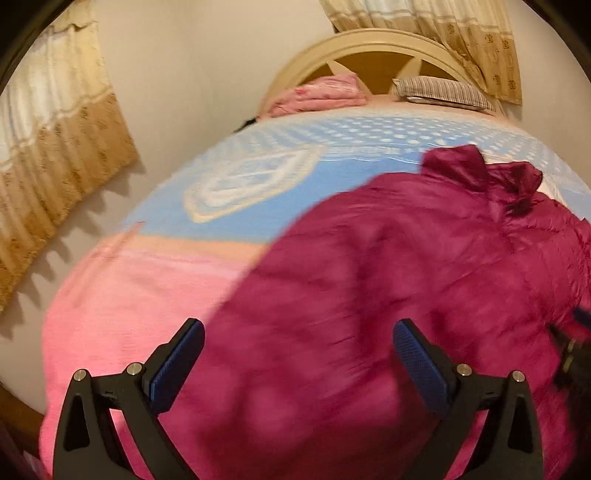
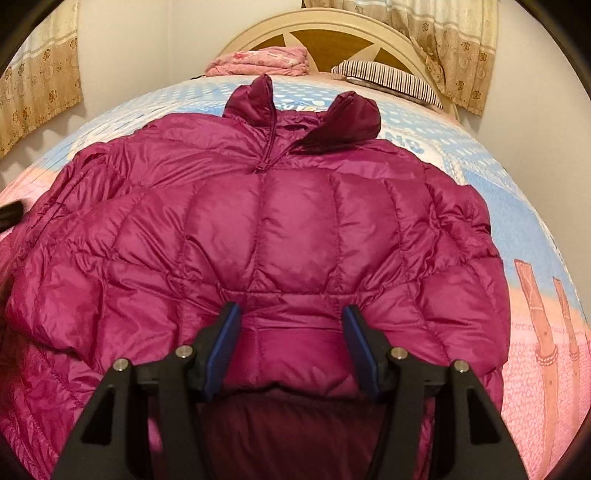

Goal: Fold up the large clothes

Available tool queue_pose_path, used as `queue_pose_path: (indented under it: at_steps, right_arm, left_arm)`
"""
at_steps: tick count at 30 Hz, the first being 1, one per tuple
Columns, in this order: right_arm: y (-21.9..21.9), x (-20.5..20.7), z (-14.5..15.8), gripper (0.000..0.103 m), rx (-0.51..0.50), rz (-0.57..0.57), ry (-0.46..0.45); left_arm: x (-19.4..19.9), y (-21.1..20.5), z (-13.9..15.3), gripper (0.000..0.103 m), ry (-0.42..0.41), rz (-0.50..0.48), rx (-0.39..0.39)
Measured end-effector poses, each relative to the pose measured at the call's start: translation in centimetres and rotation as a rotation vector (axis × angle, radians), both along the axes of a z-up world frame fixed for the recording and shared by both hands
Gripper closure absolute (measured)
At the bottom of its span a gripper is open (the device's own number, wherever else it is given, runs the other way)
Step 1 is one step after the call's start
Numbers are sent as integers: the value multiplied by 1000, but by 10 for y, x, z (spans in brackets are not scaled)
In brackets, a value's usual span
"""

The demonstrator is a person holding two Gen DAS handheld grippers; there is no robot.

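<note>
A magenta quilted puffer jacket (image 2: 280, 229) lies face up on the bed, collar toward the headboard, both sleeves folded in over the body. My right gripper (image 2: 291, 314) is open just above the jacket's lower middle panel, jaws either side of it. In the left wrist view the jacket (image 1: 388, 288) is blurred and fills the lower right. My left gripper (image 1: 299, 328) is open wide above the jacket's left side, holding nothing. A dark part of the right gripper (image 1: 572, 350) shows at that view's right edge.
The bed has a blue and pink patterned cover (image 2: 480, 162). A folded pink blanket (image 2: 262, 59) and a striped pillow (image 2: 388, 79) lie by the cream headboard (image 2: 332, 26). Beige curtains (image 1: 48, 147) hang on the wall at left and behind the headboard.
</note>
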State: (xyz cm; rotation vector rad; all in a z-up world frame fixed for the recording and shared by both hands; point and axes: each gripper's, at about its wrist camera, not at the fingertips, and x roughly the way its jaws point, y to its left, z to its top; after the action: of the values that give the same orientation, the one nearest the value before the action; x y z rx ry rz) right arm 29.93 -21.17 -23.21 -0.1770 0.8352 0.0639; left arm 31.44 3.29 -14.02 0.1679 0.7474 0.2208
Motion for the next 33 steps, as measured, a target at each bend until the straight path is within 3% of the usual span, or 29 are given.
queue_pose_path:
  at_steps: [5, 8, 11, 13, 14, 15, 16, 18, 21, 25, 29, 33]
  right_arm:
    - [-1, -9, 14, 33, -6, -9, -6]
    - [3, -28, 29, 25, 1, 30, -42]
    - [8, -49, 41, 20, -20, 78, -80]
    - [6, -56, 44, 20, -25, 79, -93]
    - [3, -58, 45, 20, -19, 74, -94]
    - [0, -58, 45, 20, -11, 68, -95]
    - [-3, -60, 45, 20, -2, 57, -96]
    - [-9, -62, 46, 20, 7, 44, -100]
    - [-20, -69, 49, 20, 9, 32, -116]
    - [-41, -76, 59, 20, 12, -3, -144]
    - [-67, -74, 68, 20, -17, -75, -167]
    - [-93, -75, 74, 20, 7, -138, -174]
  left_arm:
    - [-38, 90, -25, 1, 70, 159, 93]
    - [-58, 130, -46, 1, 135, 207, -5]
    - [-70, 143, -58, 1, 156, 191, -132]
    - [-71, 137, -59, 20, 147, 155, -173]
    - [-70, 133, -58, 46, 149, 127, -206]
    - [-68, 131, -56, 64, 145, 112, -221]
    - [-66, 127, -53, 72, 144, 101, -221]
    - [-61, 120, -43, 84, 131, 95, -181]
    - [-58, 118, -14, 88, 59, 129, -63]
    - [-54, 117, 39, 88, -60, 145, 39]
    - [-51, 81, 92, 88, -172, 84, 115]
    - [-46, 29, 119, 88, -222, -26, 157]
